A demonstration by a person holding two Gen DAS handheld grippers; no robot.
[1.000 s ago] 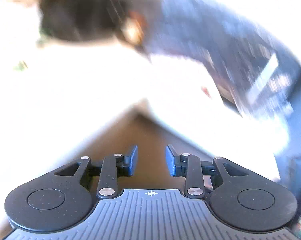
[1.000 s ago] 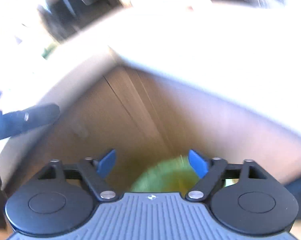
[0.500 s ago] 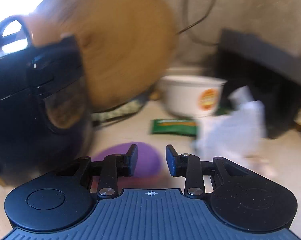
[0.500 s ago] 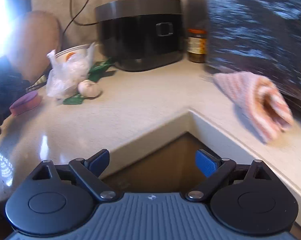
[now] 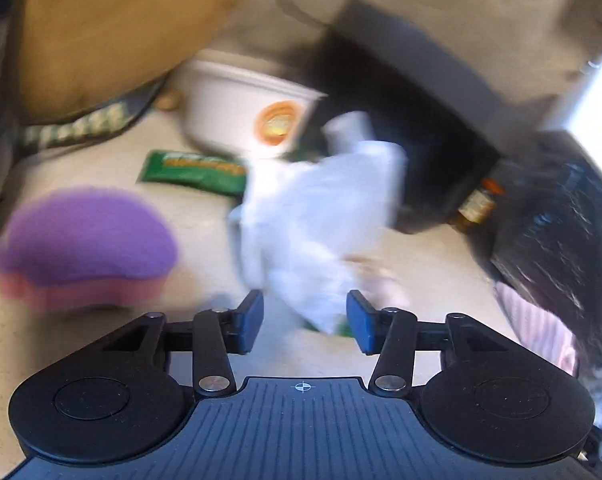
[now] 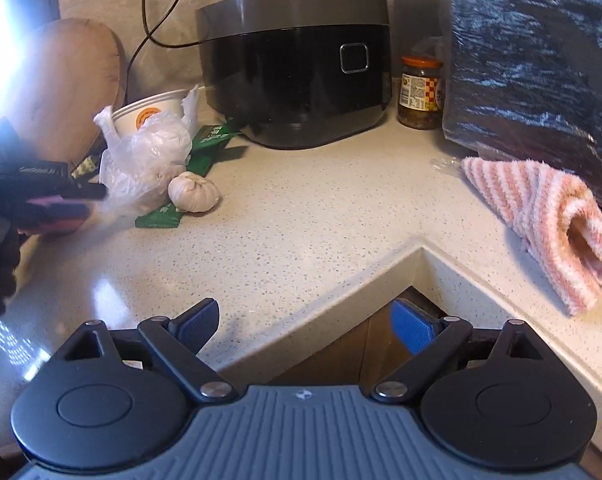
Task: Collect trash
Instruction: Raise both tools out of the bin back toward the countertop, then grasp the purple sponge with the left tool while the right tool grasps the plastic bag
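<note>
Both grippers have swung away from the brown cabinet opening below the desk edge, which filled their views a second ago, and now face the desk (image 6: 285, 216) corner. Left gripper (image 5: 305, 322) points at a crumpled clear bag (image 5: 321, 216), its jaws opening, with the bag's lower edge just ahead of and between the blue pads (image 5: 251, 320) but not pressed by them. Right gripper (image 6: 305, 326) hangs over the inner corner of the desk with its jaws spread wide and nothing between them. In the right view the bag (image 6: 145, 156) sits at the far left of the desk, in front of a white paper bowl (image 6: 149, 114), with green wrappers (image 6: 209, 140) under and beside it and a garlic bulb (image 6: 193, 196) touching its near side. A purple and pink sponge (image 5: 85, 244) lies left of the bag, and the left view of it is blurred. Behind stand a black rice cooker (image 6: 297, 64), a jar (image 6: 419, 94) to its right, and a black plastic-wrapped bulk (image 6: 537, 60) at the far right. A pink striped towel (image 6: 541, 220) lies rolled on the desk by that bulk. A round wooden board (image 6: 61, 84) leans against the wall at the left, and the left gripper's dark body (image 6: 21, 192) shows at the left edge of the right view.
</note>
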